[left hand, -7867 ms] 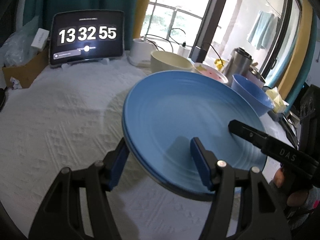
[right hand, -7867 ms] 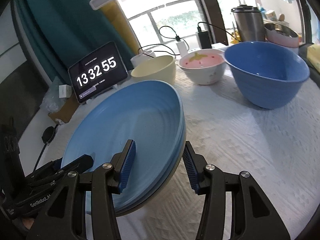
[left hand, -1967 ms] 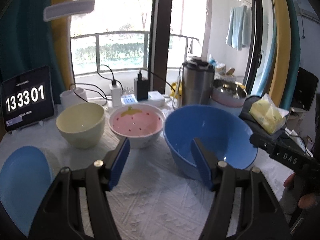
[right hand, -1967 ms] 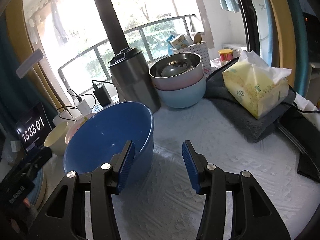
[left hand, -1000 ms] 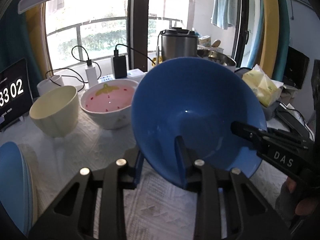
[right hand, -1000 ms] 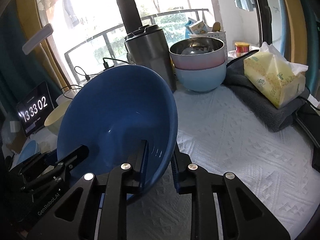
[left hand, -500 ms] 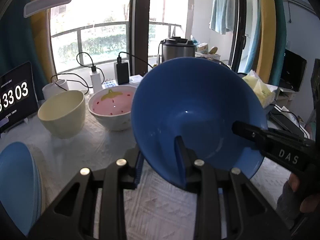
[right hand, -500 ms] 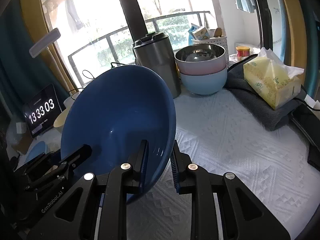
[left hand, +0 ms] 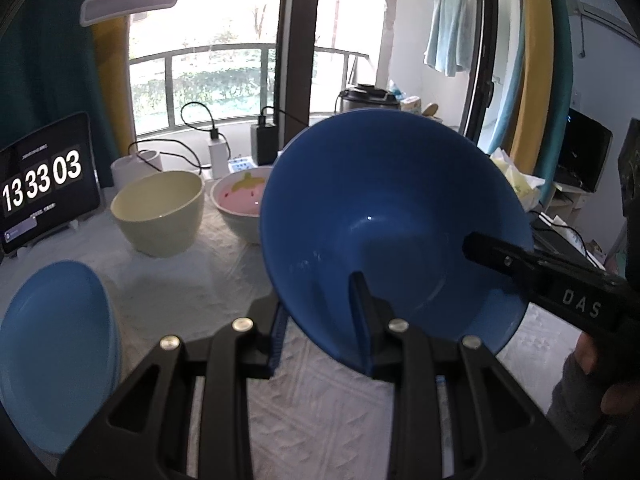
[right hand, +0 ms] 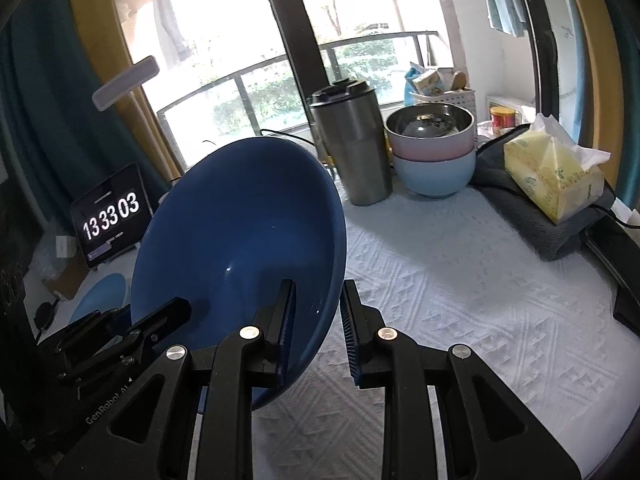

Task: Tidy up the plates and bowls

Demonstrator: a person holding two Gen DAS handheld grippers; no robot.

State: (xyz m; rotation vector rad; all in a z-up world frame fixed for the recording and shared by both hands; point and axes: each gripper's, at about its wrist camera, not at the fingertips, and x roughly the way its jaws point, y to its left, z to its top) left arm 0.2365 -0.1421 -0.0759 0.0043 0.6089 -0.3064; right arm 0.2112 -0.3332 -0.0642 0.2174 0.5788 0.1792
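Both grippers hold a large dark blue bowl [left hand: 396,216] in the air above the table. My left gripper [left hand: 320,320] is shut on its near left rim. My right gripper [right hand: 316,320] is shut on its right rim; the bowl [right hand: 240,248] tilts toward me there. A stack of light blue plates [left hand: 56,352] lies at the lower left. A cream bowl [left hand: 158,212] and a pink bowl with a fruit pattern [left hand: 240,200] stand behind it. A steel bowl nested in pink and pale blue bowls [right hand: 434,148] stands at the back right.
A tablet clock [left hand: 44,184] reads 13 33 03 at the left. A steel tumbler [right hand: 354,144] stands beside the nested bowls. A yellow tissue pack [right hand: 554,172] lies on a grey cloth at the right edge. Chargers and cables [left hand: 216,148] line the window sill.
The blue plates went down at the left. Both grippers closed on the blue bowl's rim and lifted it off the table; in the last half second it rose a little more.
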